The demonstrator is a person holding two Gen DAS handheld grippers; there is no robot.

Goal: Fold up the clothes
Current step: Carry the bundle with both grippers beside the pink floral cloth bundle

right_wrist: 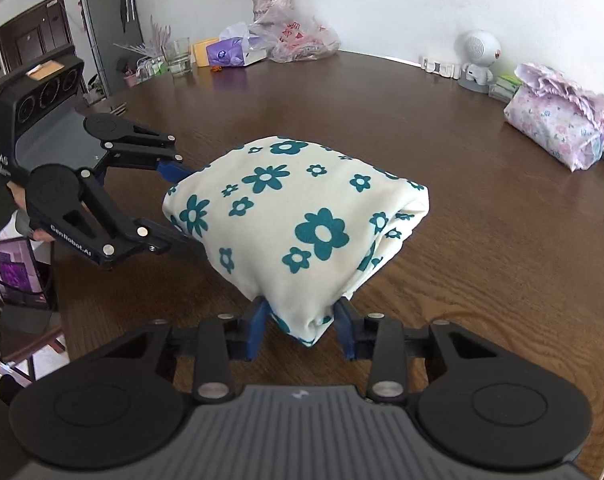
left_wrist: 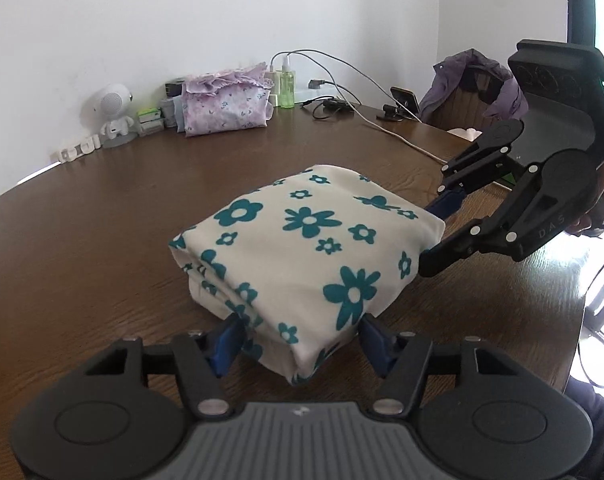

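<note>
A folded cream cloth with teal flowers (left_wrist: 302, 248) sits as a thick bundle on the brown wooden table (left_wrist: 82, 240); it also shows in the right wrist view (right_wrist: 302, 216). My left gripper (left_wrist: 300, 338) has its blue fingers on either side of the bundle's near corner, closed on it. My right gripper (right_wrist: 302, 328) grips the adjacent corner between its blue fingers. In the left wrist view the right gripper (left_wrist: 434, 236) reaches in from the right; in the right wrist view the left gripper (right_wrist: 178, 208) reaches in from the left.
At the table's far edge stand a pink floral bundle (left_wrist: 226, 104), a white robot figure (left_wrist: 112, 116), bottles and cables (left_wrist: 342, 96). A chair with purple clothing (left_wrist: 474, 88) is at the right. A glass (right_wrist: 179, 56), tissue pack and plastic bags (right_wrist: 302, 40) line the far side.
</note>
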